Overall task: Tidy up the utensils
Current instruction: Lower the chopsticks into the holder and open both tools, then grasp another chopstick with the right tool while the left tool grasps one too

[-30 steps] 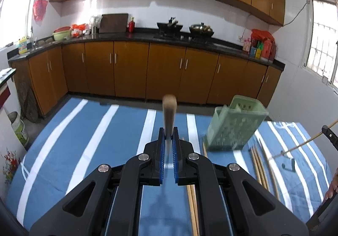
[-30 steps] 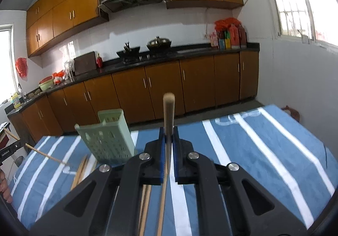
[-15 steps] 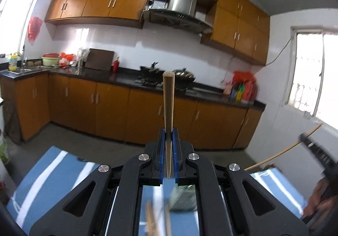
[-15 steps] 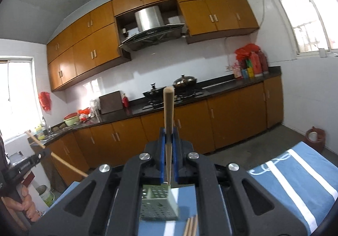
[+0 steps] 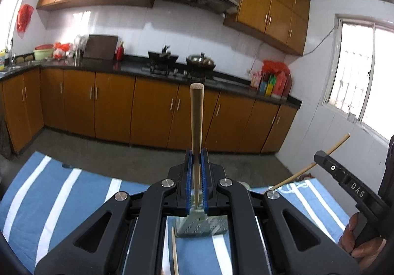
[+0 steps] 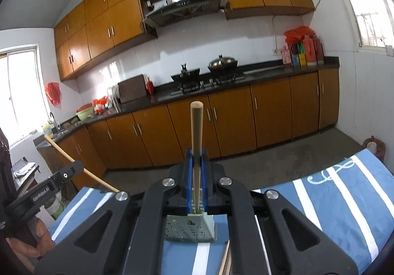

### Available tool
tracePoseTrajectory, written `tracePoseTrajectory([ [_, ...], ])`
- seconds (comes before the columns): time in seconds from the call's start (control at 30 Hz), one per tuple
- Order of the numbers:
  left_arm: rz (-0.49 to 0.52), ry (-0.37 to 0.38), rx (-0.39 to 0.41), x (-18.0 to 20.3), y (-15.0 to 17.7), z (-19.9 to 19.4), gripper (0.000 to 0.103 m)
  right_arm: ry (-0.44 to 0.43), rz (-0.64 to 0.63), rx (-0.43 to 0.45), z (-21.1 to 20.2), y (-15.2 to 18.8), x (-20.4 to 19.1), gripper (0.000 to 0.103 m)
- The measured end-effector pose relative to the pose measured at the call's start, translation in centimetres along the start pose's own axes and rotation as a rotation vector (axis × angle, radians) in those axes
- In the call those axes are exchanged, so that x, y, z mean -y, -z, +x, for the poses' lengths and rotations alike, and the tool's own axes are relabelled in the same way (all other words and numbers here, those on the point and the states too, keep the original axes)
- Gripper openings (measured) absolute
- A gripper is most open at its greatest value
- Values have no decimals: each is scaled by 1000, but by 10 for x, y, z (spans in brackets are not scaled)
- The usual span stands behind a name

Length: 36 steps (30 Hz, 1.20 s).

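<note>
A chopstick point(image 5: 196, 127) is clamped in the left hand-held gripper point(image 5: 196, 176) and another point(image 6: 196, 142) in the right hand-held gripper point(image 6: 196, 176), both carried above the striped surface point(image 6: 344, 201). By the look of it, each must next be tipped and lowered into the green basket point(image 6: 189, 228) below. Loose chopsticks point(image 5: 175, 255) lie beside the basket; the crossing sticks could collide.

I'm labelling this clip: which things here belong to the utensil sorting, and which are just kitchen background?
Job: wooden chopstick in left gripper; wooden chopstick in right gripper; pale green perforated plastic holder; loose chopsticks.

Background: lidded wok; red bottles.
</note>
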<state>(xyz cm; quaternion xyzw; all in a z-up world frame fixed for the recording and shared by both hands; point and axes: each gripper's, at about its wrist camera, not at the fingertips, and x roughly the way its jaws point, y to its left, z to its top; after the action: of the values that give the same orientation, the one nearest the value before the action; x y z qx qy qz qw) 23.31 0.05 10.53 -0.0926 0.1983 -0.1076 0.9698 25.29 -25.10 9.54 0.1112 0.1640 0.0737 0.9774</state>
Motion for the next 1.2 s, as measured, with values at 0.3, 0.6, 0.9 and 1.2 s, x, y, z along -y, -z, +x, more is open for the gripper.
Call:
tracePoseTrajectory([
  [0.3,-24,-3,-85,-9,15,17,7,9,-5,-51,17,17,0,13],
  [0.6,-36,-11,-34,-14,10,-5,28,21,-14,8,-14,15,3,28],
  [0.9,-41,-62,-24,-36,31,-40,29,113,-10,-44,-49,58,35,32],
  [1.2,-56,-173,-245,-80,117,-25,28,166,31,-432,-5,180,67,30],
])
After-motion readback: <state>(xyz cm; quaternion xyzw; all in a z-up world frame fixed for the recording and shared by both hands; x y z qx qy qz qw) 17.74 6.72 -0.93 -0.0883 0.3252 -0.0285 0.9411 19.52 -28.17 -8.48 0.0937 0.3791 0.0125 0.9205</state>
